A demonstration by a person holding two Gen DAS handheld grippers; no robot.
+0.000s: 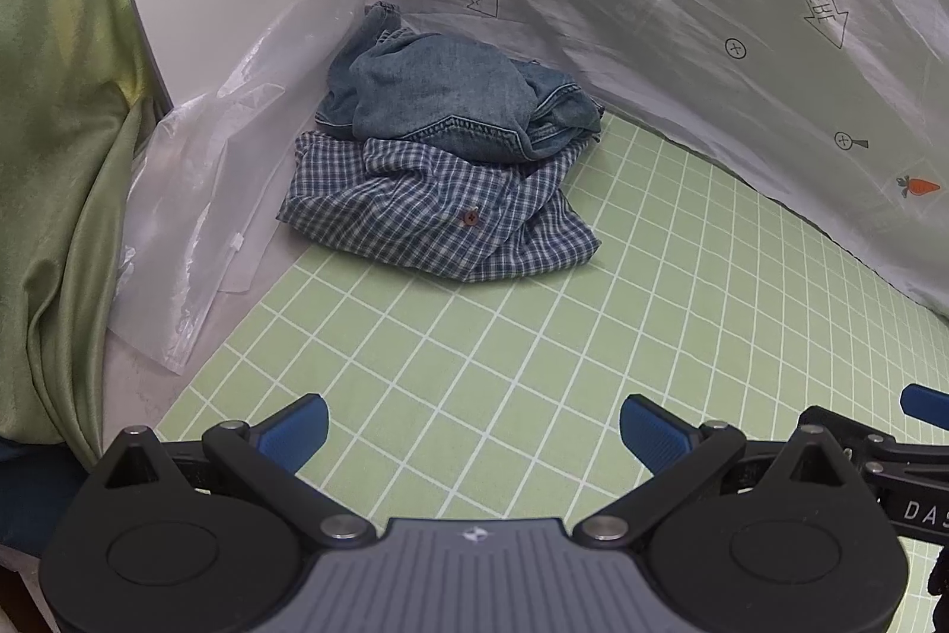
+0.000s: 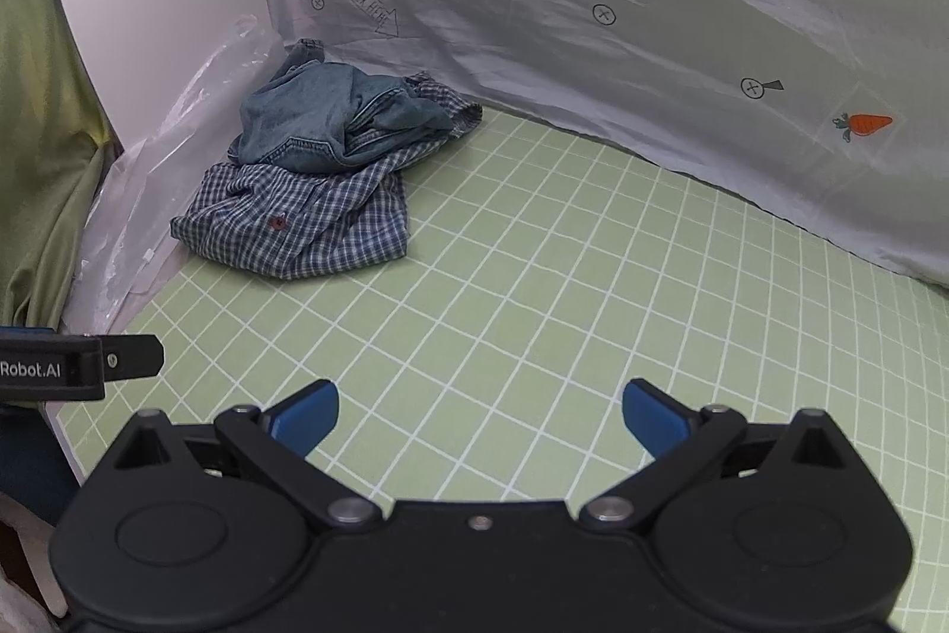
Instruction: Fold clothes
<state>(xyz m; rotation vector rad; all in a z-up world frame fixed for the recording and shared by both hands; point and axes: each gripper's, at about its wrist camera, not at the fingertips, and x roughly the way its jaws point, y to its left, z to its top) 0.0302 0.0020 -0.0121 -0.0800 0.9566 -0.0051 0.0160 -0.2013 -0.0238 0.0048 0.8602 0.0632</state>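
We hold both grippers, the left gripper and the right gripper, with jaws spread wide and empty over the bare green grid mat on the counter, well apart from the clothes. The denim garment lies crumpled on top of the checked shirt in the far corner, beside a clear plastic bag. If we pinch low into that heap we risk lifting both pieces together, or snagging the bag, since the layers overlap.

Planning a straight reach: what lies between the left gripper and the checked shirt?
Only bare green grid mat between left gripper and checked shirt, per the left wrist view.
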